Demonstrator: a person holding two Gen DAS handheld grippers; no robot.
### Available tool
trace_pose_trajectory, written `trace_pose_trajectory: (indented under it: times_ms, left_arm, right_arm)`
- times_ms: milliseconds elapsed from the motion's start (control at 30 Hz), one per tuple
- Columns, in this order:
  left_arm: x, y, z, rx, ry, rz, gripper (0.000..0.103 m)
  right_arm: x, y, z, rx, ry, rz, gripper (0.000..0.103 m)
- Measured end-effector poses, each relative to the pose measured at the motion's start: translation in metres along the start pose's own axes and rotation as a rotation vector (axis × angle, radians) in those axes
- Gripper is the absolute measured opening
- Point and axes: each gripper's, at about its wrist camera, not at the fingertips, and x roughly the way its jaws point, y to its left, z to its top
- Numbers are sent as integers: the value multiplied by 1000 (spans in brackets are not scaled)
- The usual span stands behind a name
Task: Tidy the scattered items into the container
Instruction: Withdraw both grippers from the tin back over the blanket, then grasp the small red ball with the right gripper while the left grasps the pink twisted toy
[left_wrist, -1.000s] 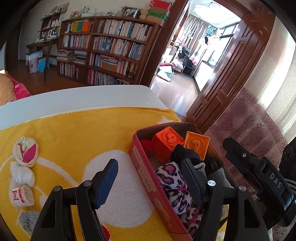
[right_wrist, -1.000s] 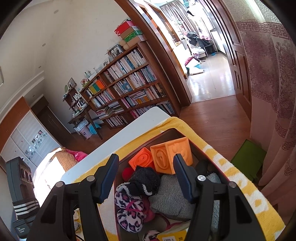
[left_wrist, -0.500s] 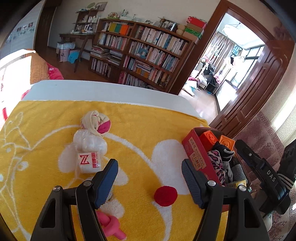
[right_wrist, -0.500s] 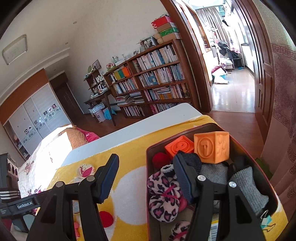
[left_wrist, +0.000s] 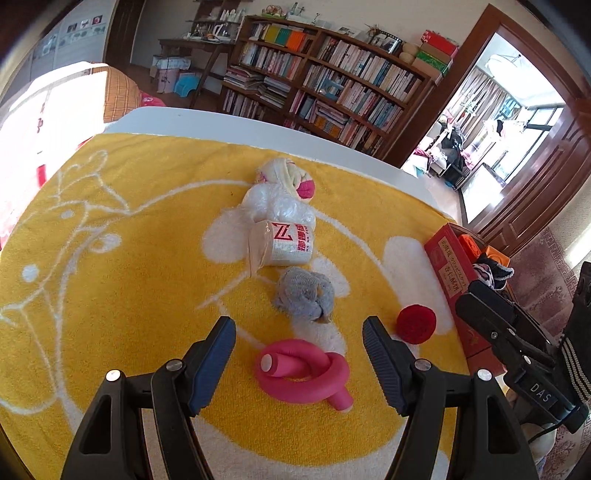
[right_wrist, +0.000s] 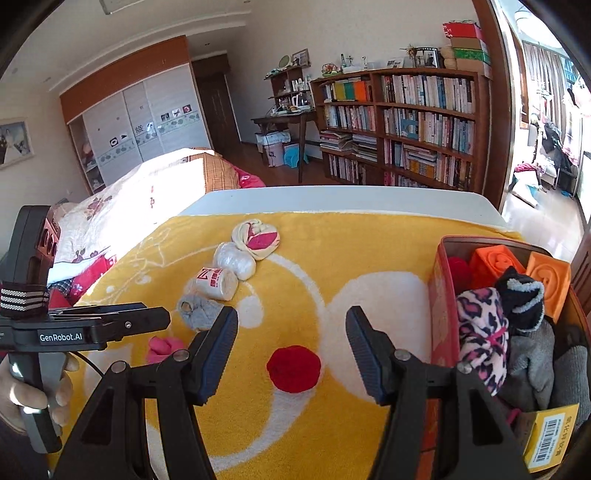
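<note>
Both grippers have swung away from the box (right_wrist: 441, 295) in the last second: a second ago each camera looked down into it, and now each looks out over the yellow towel (left_wrist: 122, 266) on the counter, where the loose things lie. The left gripper (left_wrist: 299, 363) has its fingers wide and empty, with the pink foam curler (left_wrist: 306, 371) lying on the towel between and just beyond them. The right gripper (right_wrist: 291, 354) is also wide and empty, and the red ball (right_wrist: 293, 368) sits on the towel framed between its fingers, just left of the box. Farther out a row runs away from the viewer: a grey sock (left_wrist: 304, 293), a bandage roll (left_wrist: 288, 243), a white plastic bundle (left_wrist: 277, 203) and a cream-and-pink sock ball (left_wrist: 290, 177), each touching or just beside the next. The box stands at the towel's right edge, already holding orange blocks, a leopard-print sock, dark and grey socks and a yellow carton. The turn suggests a drop-off is finished and a new round of picking is opening, probably curler for the left and ball for the right. Six things remain outside, so the task looks roughly half done.
</note>
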Motion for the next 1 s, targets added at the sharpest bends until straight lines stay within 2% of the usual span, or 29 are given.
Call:
trace_pose_trajectory:
  times_ms: [300,333,367,400,1000]
  left_arm:
    - [13,-6,-30,35,74,-10,73]
    - [14,-8,-32,42,75,-11,75]
    - [14,-10,-32,50,74,-13,80]
    - [15,-13,-33,57,71,-12,81]
    - [31,-31,-31,175,42,95,81]
  right_arm:
    - [19,6,-9,-31,88,-14,65]
    - [20,6,-10,-29,94,-13,65]
    - [21,6,-10,-25,98,-13,65]
    - [21,5,-10,-22,103,-12,65]
    - [34,4,-17,-10,152,-7,67]
